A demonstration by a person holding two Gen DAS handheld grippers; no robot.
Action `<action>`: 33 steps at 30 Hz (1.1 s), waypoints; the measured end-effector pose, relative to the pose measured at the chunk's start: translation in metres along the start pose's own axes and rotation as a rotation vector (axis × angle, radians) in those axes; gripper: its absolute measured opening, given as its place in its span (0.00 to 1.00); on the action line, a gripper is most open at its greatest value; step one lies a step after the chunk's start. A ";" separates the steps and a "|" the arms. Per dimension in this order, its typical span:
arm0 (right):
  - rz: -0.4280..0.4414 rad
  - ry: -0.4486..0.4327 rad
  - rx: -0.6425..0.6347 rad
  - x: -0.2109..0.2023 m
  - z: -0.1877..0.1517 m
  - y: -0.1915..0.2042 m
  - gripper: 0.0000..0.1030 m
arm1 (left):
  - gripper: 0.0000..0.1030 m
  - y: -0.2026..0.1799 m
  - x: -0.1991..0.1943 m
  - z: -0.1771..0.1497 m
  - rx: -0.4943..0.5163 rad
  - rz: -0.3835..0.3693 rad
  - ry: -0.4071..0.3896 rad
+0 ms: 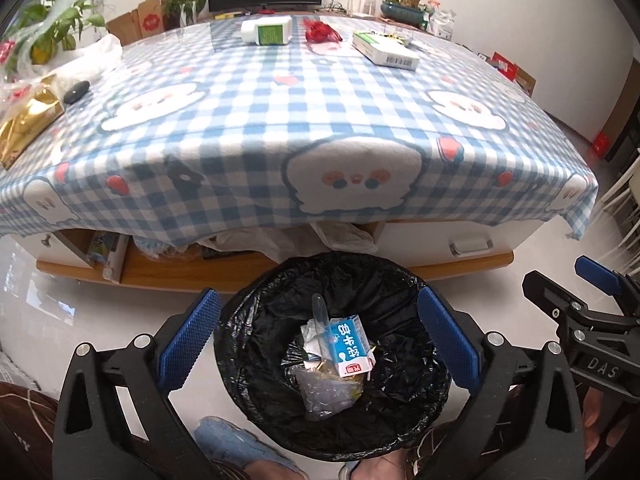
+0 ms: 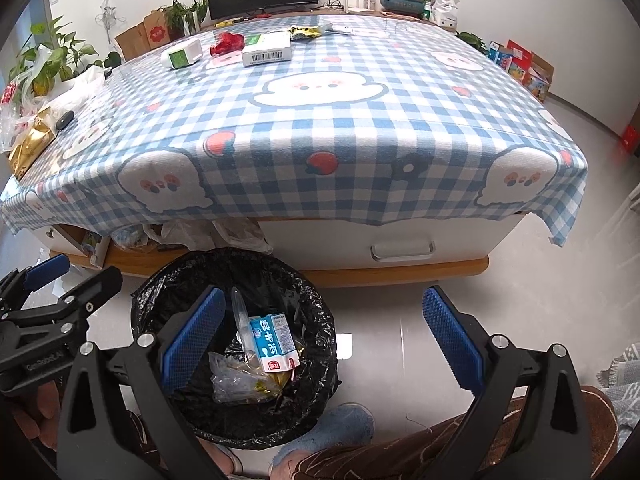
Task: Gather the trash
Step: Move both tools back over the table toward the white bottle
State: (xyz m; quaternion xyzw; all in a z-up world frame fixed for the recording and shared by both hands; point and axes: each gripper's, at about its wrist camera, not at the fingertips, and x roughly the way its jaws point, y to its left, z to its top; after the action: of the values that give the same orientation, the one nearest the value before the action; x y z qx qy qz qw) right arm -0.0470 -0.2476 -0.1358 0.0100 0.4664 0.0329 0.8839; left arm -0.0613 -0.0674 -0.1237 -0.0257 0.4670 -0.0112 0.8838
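Two grippers hang over the bin on the floor, near the table. The left gripper is wide open and holds nothing; the right gripper is wide open and empty too. Inside the black bag lie a blue milk carton, a clear wrapper and a plastic spoon. More trash waits far off on the table: a white bottle, a red wrapper and a flat box. The wrapper looks light and crinkly, so I would pinch its middle.

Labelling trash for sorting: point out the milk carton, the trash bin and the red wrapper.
milk carton (image 1: 349,347), left wrist view, blue printed face.
trash bin (image 1: 400,280), left wrist view, black liner at far rim.
red wrapper (image 2: 227,43), right wrist view, crumpled middle.
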 end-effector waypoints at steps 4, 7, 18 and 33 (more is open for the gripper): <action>0.004 -0.034 -0.010 -0.008 0.008 0.007 0.92 | 0.94 0.011 -0.013 0.005 -0.016 0.006 -0.023; 0.010 -0.051 -0.006 -0.013 0.016 0.011 0.92 | 0.94 0.022 -0.023 0.010 -0.044 0.002 -0.037; 0.030 -0.096 -0.029 -0.034 0.053 0.022 0.92 | 0.94 0.047 -0.046 0.042 -0.086 0.035 -0.082; 0.037 -0.159 -0.039 -0.046 0.101 0.030 0.92 | 0.94 0.049 -0.061 0.109 -0.089 0.035 -0.142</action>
State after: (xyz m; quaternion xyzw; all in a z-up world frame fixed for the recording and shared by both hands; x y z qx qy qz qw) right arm 0.0088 -0.2191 -0.0393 0.0040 0.3936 0.0575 0.9175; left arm -0.0059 -0.0118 -0.0145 -0.0574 0.4035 0.0268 0.9128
